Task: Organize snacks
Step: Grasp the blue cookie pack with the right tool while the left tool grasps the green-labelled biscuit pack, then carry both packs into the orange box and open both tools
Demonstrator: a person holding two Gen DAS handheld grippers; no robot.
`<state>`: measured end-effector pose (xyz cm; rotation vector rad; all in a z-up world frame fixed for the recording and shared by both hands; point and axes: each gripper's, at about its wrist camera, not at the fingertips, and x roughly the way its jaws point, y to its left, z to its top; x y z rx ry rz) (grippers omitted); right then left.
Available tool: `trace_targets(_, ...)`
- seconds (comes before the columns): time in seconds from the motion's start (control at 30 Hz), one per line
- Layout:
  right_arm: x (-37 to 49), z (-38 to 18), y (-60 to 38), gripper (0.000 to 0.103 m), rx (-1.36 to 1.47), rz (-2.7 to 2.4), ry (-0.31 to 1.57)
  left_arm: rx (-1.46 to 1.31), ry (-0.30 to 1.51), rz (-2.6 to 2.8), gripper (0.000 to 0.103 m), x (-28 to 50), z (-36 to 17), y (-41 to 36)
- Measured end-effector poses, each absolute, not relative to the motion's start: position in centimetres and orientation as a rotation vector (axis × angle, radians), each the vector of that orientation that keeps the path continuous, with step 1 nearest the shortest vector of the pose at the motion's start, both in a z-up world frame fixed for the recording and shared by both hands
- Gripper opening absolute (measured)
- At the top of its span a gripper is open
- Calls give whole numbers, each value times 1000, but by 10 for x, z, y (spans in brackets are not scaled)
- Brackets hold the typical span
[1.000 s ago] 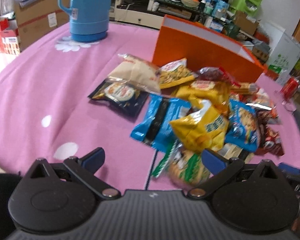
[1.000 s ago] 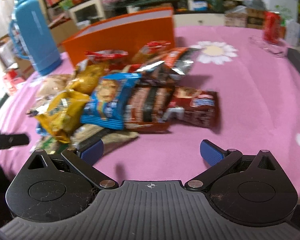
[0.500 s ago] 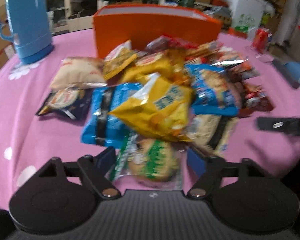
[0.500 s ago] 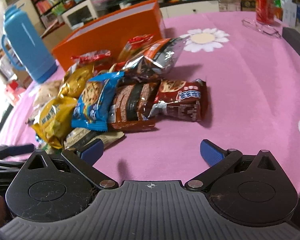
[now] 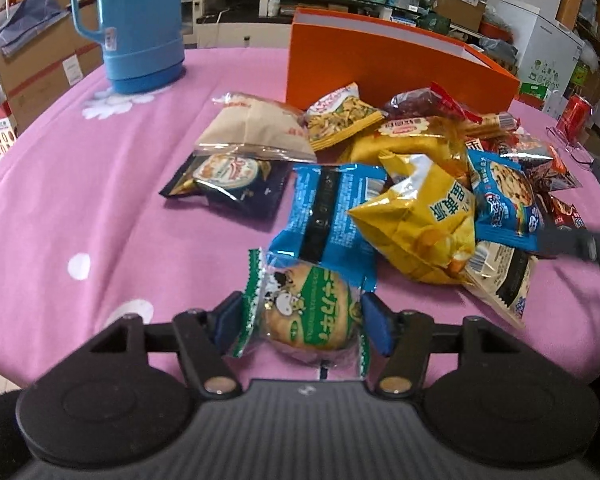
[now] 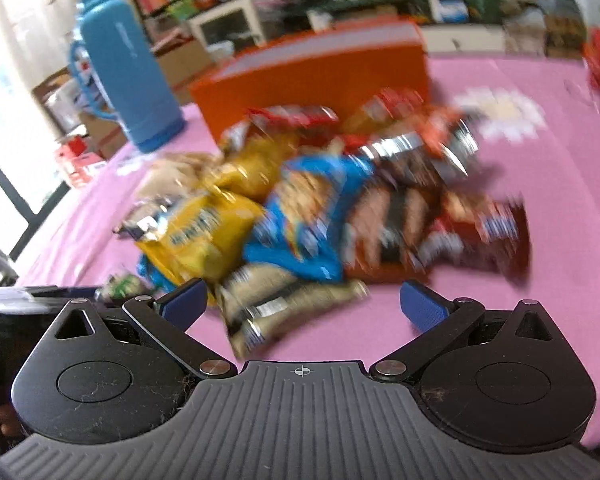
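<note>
Pink cloth covers the desk [image 5: 100,184], with an orange box [image 5: 380,68] standing behind a heap of snack packets. We note the green-and-white biscuit packet [image 5: 304,312] at the near edge of that heap, directly ahead of the left gripper [image 5: 300,326] and lying between its pads, long axis running across the jaws. The jaws have just been closing and both pads appear to press its sides; we judge it gripped. The right gripper [image 6: 304,304] stands open and empty, a beige packet [image 6: 268,300] lying between its pads untouched. The left is plainly nearer; the box lies beyond the heap.
</note>
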<state>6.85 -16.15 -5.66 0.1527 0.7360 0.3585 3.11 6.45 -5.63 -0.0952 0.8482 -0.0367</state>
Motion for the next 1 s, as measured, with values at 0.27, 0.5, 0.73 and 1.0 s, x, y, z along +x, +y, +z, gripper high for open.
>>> trace_targets(0.27,115,-45,-143,83,115,250,684,-122,841,-55,67,30,-56,69)
trace_targets(0.5,121,-66,-120,80,75,250,697,-106,827,-62,60,29,-57,68)
trace_targets(0.73,107,-58,-145,49,121,306,694,-257,791,-86,54,25,-39,95)
trace_targets(1.0,106,-9,-174,49,210,342,578,-256,668,-146,54,64,17,97)
